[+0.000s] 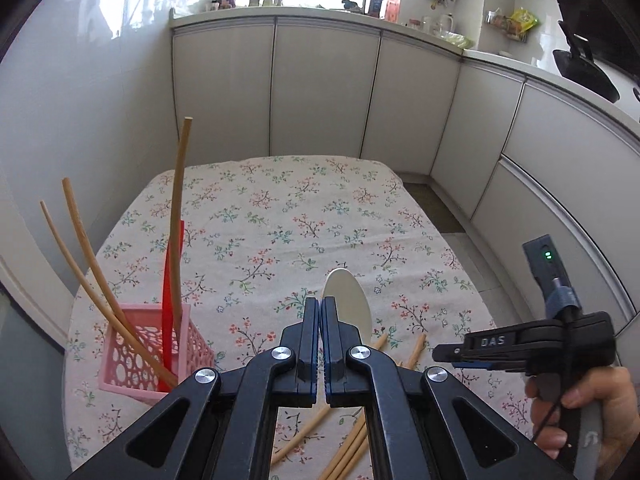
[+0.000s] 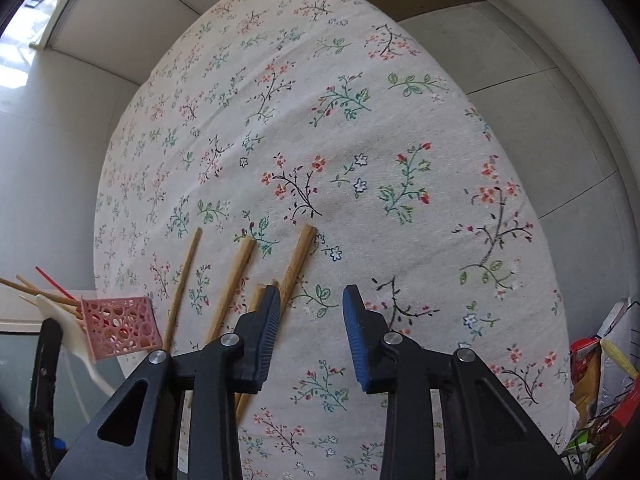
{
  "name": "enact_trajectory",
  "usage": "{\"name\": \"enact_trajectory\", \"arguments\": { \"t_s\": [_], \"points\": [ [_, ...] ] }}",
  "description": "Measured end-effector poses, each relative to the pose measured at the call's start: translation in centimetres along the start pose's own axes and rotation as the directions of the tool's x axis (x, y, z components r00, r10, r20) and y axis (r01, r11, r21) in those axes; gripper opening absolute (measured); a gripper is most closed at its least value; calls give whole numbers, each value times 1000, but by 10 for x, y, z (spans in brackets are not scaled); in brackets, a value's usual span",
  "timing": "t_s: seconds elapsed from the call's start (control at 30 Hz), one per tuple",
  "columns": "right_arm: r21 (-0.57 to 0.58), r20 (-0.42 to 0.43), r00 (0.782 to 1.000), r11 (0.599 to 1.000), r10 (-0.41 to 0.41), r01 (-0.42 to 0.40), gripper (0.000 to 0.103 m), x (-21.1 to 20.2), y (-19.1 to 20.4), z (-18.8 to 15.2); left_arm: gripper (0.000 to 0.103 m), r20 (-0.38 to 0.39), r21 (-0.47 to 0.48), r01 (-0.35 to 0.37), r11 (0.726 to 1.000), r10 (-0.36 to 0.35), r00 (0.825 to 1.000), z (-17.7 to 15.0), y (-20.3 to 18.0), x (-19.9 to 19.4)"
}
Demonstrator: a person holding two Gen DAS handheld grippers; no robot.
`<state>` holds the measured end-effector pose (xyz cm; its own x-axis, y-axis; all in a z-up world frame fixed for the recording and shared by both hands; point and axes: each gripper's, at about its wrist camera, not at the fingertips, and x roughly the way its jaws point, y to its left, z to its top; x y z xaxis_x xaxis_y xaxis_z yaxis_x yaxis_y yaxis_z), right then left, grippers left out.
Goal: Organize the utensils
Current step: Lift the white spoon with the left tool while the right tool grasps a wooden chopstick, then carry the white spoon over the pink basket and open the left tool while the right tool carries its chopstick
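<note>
Left jaws pinching one white spoon, three chopsticks in basket

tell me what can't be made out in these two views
- Left wrist: the white spoon's handle, hidden behind the shut left tool.
- Left wrist: the loose chopsticks' lower ends, hidden under the tool's frame.
- Right wrist: the pink basket's inside, too small, partly hidden by the spoon.

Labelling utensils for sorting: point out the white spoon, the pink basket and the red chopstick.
white spoon [image 1: 347, 300], left wrist view, on its bowl.
pink basket [image 1: 132, 354], left wrist view, on its perforated front wall.
red chopstick [image 1: 173, 280], left wrist view, mid-shaft above the rim.
</note>
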<state>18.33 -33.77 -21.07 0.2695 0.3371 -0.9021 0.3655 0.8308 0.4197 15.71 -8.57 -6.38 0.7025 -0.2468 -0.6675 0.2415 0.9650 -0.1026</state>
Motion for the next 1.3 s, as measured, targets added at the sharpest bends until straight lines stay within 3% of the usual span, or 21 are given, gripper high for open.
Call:
{"name": "enact_trajectory", "arguments": {
  "t_s": [0.23, 0.47, 0.6, 0.77, 1.03, 1.3],
  "points": [
    [30, -9, 999, 999, -33, 34, 22, 30, 13, 12, 1, -2, -7, 3, 1000, -3, 1000, 0, 11, -5],
    [-21, 28, 984, 984, -177, 178, 12, 35, 35, 14, 1, -13, 2, -4, 1000, 4, 1000, -5, 19, -8],
    [-61, 49, 975, 974, -215, 218, 12, 36, 39, 10, 1, -25, 1, -7, 1000, 7, 1000, -8, 22, -8],
    [-37, 41, 990, 989, -138, 140, 7, 28, 29, 5, 1, -12, -2, -7, 1000, 7, 1000, -9, 24, -15],
    [-114, 151, 985, 989, -79, 96, 7, -21, 41, -17, 1, 52, -22, -12, 1000, 13, 999, -9, 37, -45],
    [-222, 274, 960, 975, 53, 9, 7, -83, 67, -53, 1, 174, -44, -30, 999, 37, 984, -1, 59, -92]
  ]
}}
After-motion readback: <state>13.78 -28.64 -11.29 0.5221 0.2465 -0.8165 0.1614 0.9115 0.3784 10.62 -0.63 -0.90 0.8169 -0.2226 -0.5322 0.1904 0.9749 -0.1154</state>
